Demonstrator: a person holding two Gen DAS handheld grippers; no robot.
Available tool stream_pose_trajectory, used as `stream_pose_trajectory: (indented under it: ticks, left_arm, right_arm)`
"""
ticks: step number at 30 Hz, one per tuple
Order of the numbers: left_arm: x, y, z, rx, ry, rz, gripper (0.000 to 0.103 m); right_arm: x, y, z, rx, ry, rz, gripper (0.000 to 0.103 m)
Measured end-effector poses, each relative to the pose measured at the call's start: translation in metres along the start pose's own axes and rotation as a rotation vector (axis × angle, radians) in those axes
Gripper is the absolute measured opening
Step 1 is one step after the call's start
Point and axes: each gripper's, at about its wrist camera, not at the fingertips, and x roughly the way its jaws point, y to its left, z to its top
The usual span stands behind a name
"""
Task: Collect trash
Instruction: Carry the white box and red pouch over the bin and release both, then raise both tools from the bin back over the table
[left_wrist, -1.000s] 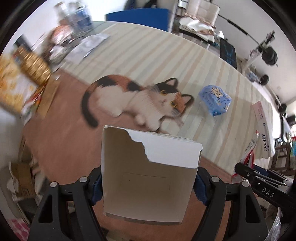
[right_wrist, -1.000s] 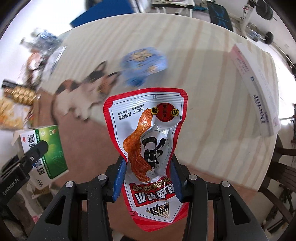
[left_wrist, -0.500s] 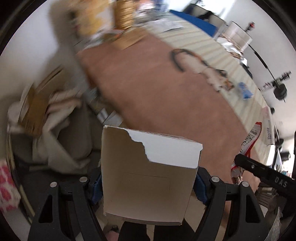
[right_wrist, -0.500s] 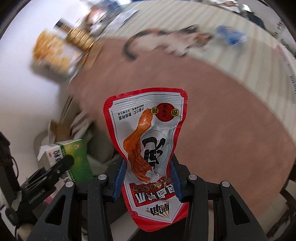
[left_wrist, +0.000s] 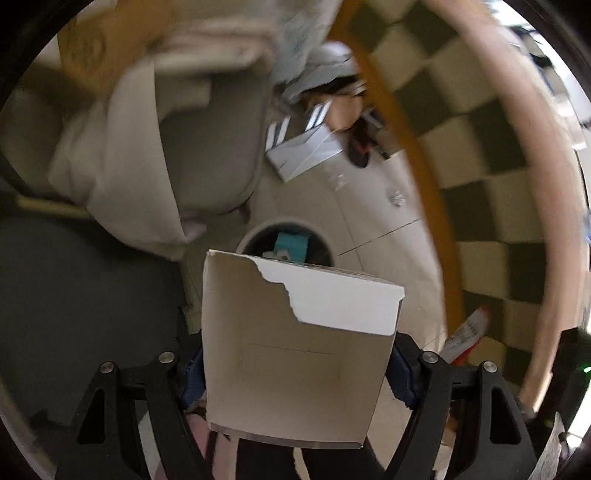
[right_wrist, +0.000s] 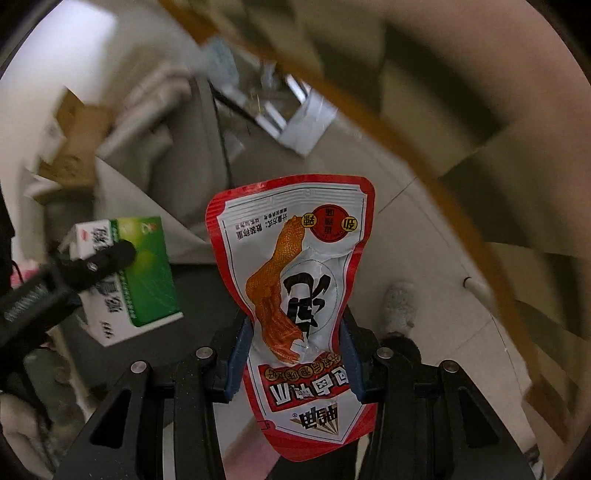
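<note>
My left gripper is shut on a torn white cardboard box, seen from its open inside. The same box shows green and white in the right wrist view, held by the left gripper's finger. My right gripper is shut on a red and white snack pouch; its tip shows in the left wrist view. A round grey trash bin with a teal item inside stands on the floor, just beyond the box's top edge.
Both views look down past the round table's edge to the pale tiled floor. A chequered cloth hangs at the right. Beige fabric and a cardboard box lie at the left. Papers lie on the floor.
Both grippers have swung away from the table top with the cat mat, down and to the left, toward the floor and the bin. Each keeps its hold.
</note>
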Motion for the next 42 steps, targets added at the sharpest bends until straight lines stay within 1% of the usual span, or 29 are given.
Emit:
stream_pose_trajectory:
  ticks: [2,3,5,6,9,13,18,21,23,24,25,27,30,31,34,38,42]
  left_arm:
    - [0.037,0.017,0.004,-0.03,0.019,0.0,0.075]
    - [0.052,0.023,0.006,-0.038,0.027,-0.003,0.075]
    - [0.092,0.036,0.01,-0.054,0.045,-0.009,0.075]
    - [0.106,0.041,0.012,-0.059,0.055,-0.012,0.075]
    - [0.153,0.056,0.018,-0.088,0.085,-0.037,0.075]
    - [0.194,0.067,0.023,-0.106,0.119,-0.053,0.075]
    - [0.213,0.067,0.027,-0.095,0.169,-0.083,0.076]
    - [0.212,0.073,0.026,-0.11,0.178,-0.105,0.081]
    - [0.21,0.077,0.025,-0.121,0.178,-0.108,0.092]
    - [0.209,0.079,0.024,-0.128,0.175,-0.108,0.101]
    - [0.206,0.082,0.023,-0.133,0.169,-0.103,0.101]
    - [0.199,0.085,0.022,-0.137,0.156,-0.089,0.101]
    - [0.183,0.088,0.015,-0.141,0.129,-0.053,0.101]
    - [0.18,0.088,0.013,-0.141,0.118,-0.038,0.101]
    - [0.158,0.088,0.002,-0.122,0.069,0.045,0.101]
    - [0.135,0.086,-0.014,-0.095,0.027,0.144,0.101]
    - [0.114,0.087,-0.029,-0.08,0.013,0.181,0.101]
  right_arm:
    - [0.047,-0.001,0.008,-0.018,0.018,-0.021,0.046]
    - [0.066,-0.002,0.012,-0.025,0.024,-0.028,0.046]
    - [0.105,-0.007,0.023,-0.041,0.033,-0.04,0.046]
    - [0.128,-0.01,0.028,-0.05,0.039,-0.056,0.046]
    - [0.173,-0.018,0.04,-0.062,0.059,-0.076,0.046]
    - [0.212,-0.023,0.055,-0.087,0.082,-0.096,0.046]
    - [0.236,-0.024,0.062,-0.109,0.09,-0.102,0.048]
    - [0.239,-0.024,0.066,-0.098,0.095,-0.08,0.053]
    - [0.238,-0.026,0.064,-0.099,0.102,-0.062,0.061]
    - [0.237,-0.027,0.063,-0.094,0.103,-0.052,0.074]
    - [0.237,-0.028,0.063,-0.094,0.104,-0.051,0.087]
    - [0.231,-0.026,0.061,-0.103,0.096,-0.048,0.096]
    - [0.222,-0.022,0.058,-0.119,0.086,-0.078,0.097]
    - [0.22,-0.02,0.057,-0.124,0.082,-0.089,0.1]
    - [0.21,-0.015,0.052,-0.14,0.061,-0.132,0.101]
    - [0.191,-0.008,0.045,-0.152,0.041,-0.177,0.101]
    - [0.166,-0.002,0.035,-0.159,0.019,-0.198,0.101]
